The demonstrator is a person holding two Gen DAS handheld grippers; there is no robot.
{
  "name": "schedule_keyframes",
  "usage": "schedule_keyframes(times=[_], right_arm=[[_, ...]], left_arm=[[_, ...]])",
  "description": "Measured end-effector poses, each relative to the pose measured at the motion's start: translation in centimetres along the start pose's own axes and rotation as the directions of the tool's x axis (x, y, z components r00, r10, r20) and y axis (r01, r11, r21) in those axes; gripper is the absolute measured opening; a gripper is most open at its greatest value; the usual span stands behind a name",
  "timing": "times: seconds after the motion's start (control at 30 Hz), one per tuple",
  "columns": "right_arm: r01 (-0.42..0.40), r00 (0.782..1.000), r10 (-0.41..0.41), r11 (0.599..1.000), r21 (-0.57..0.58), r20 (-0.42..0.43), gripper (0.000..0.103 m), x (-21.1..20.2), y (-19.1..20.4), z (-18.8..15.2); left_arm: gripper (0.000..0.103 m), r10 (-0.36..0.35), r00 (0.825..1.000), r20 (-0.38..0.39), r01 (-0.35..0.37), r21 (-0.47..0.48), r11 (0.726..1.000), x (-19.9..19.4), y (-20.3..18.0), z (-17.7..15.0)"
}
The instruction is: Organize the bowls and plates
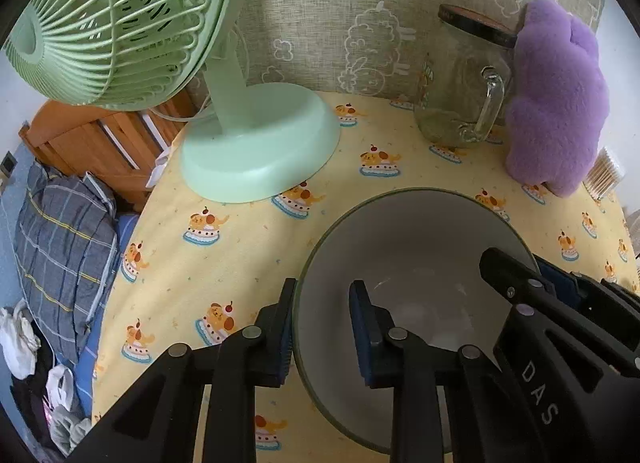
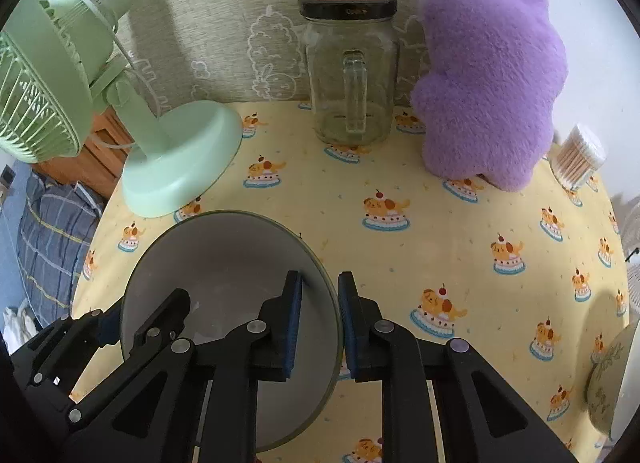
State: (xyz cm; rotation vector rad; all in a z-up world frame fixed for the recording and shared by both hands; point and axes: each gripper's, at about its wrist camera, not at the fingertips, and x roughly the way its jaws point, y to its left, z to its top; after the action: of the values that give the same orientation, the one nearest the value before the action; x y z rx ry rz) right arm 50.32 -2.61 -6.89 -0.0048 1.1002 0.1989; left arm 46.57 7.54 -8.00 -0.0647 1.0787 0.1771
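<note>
The left gripper (image 1: 322, 327) and right gripper (image 2: 320, 323) are each closing their jaws nearly shut on opposite rims of the grey bowl (image 1: 416, 247), low in frame on the counter (image 2: 420, 231); uneven lifting risks tipping it toward the fan (image 1: 256, 143).

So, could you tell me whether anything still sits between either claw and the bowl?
Nothing visible does. The left claw straddles the left side of the bowl's rim, and the right claw straddles the right side, one finger inside and one outside each. The fan and jar stand well behind.
</note>
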Motion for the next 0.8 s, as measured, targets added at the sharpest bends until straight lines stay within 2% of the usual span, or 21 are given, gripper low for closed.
schedule_keyframes(times=[0.4, 0.8], right_arm=[[0.017, 1.0, -0.017, 1.0, -0.002, -0.01, 0.022, -1.2, 0.1, -1.1], [0.009, 1.0, -0.009, 1.0, 0.026, -0.007, 0.022, -4.6, -0.1, -3.2]], left_arm=[[0.024, 0.006, 1.0, -0.026, -0.006, -0.001, 1.0, -1.1, -0.3, -1.1], [0.024, 0.005, 1.0, -0.005, -0.005, 0.019, 1.0, -4.6, -0.5, -2.8]])
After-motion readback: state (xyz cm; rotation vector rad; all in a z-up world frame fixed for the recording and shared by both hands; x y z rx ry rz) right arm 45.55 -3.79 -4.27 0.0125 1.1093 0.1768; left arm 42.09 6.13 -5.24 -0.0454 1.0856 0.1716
